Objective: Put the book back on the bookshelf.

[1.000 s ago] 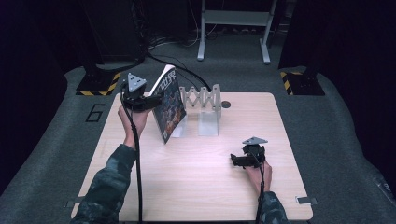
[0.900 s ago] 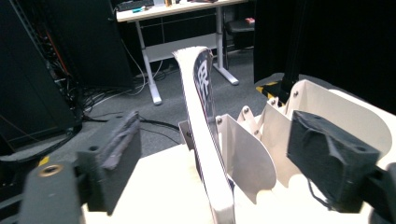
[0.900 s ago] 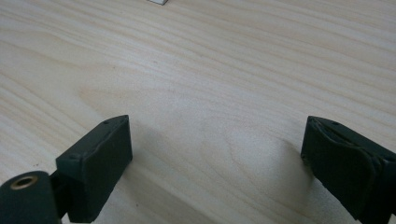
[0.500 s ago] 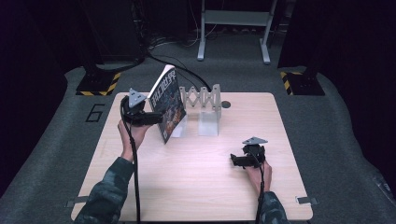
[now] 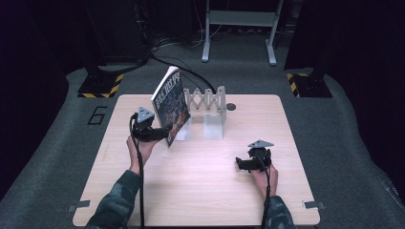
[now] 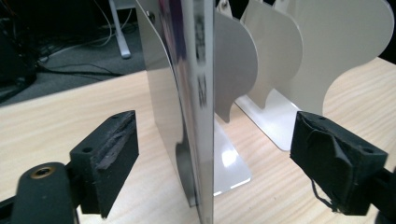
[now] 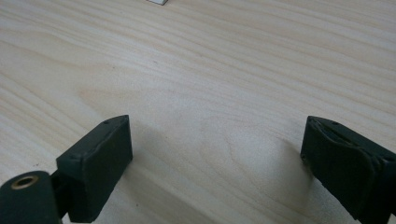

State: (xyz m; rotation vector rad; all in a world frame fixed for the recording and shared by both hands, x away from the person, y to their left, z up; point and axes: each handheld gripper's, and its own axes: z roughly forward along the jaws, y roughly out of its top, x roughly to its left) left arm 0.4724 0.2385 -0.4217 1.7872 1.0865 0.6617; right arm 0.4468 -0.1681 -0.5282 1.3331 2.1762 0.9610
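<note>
1 book [image 5: 170, 105] stands between the left gripper's [image 5: 165, 135] spread fingers; right gripper's [image 5: 239, 163] fingers spread.

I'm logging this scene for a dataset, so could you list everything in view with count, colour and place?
book: one, dark glossy cover with white spine, standing tilted at the table's far left, between the left gripper's open jaws, pads not pressing it.
bookend rack: one, white metal, expanding, beside the book at the far edge.
table: one, light wood.
floor: grey carpet around the table.
left gripper: one, black, at the book's near edge; its jaws have just been closing.
right gripper: one, black, open, low over bare table at near right.
</note>
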